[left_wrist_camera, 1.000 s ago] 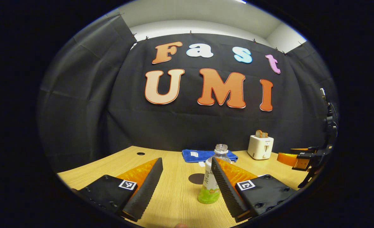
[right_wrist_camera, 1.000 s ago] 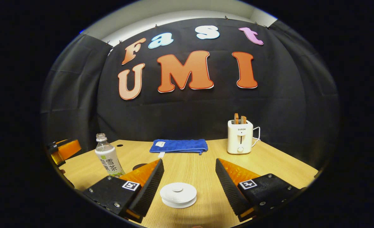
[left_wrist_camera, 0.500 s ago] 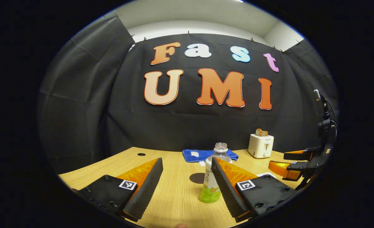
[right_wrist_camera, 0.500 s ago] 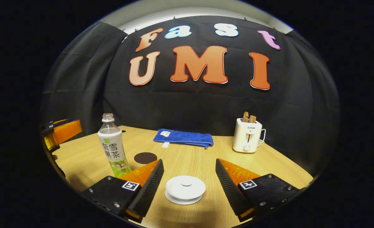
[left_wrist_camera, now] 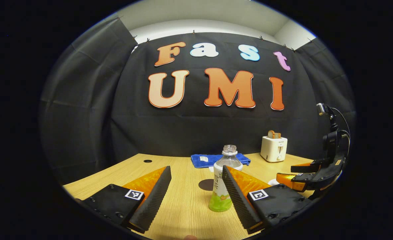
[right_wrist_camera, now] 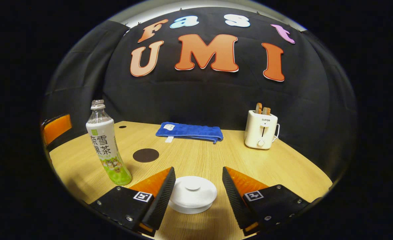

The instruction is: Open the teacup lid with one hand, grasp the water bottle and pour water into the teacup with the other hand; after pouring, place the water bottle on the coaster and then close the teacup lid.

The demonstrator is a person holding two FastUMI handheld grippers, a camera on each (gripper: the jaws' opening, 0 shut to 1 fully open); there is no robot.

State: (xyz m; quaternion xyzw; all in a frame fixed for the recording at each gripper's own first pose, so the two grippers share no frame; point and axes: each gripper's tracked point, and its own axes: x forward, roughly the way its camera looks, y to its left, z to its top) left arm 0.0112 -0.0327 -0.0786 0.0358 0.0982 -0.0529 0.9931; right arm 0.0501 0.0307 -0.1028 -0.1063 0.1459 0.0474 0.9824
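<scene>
Closing in on white teacup lid [right_wrist_camera: 192,194] with right gripper [right_wrist_camera: 196,180], fingers spread, lid between but untouched. Needing lower descent, centring on the knob, squeezing evenly, lifting straight. Lid round, glossy, small knob on top. Left gripper [left_wrist_camera: 196,178] gaping, nothing held; uncapped water bottle [left_wrist_camera: 223,181] standing at 1 o'clock beside its right finger, dark coaster [left_wrist_camera: 205,184] behind.

In the left gripper view my own right finger is covering part of the water bottle [left_wrist_camera: 223,186] and the teacup lid [left_wrist_camera: 272,182]. In the right gripper view the teacup lid [right_wrist_camera: 193,194] is hiding the cup body, and the left gripper [right_wrist_camera: 56,128] is getting cut off at the edge, so I'm not calling its jaw state there.
</scene>
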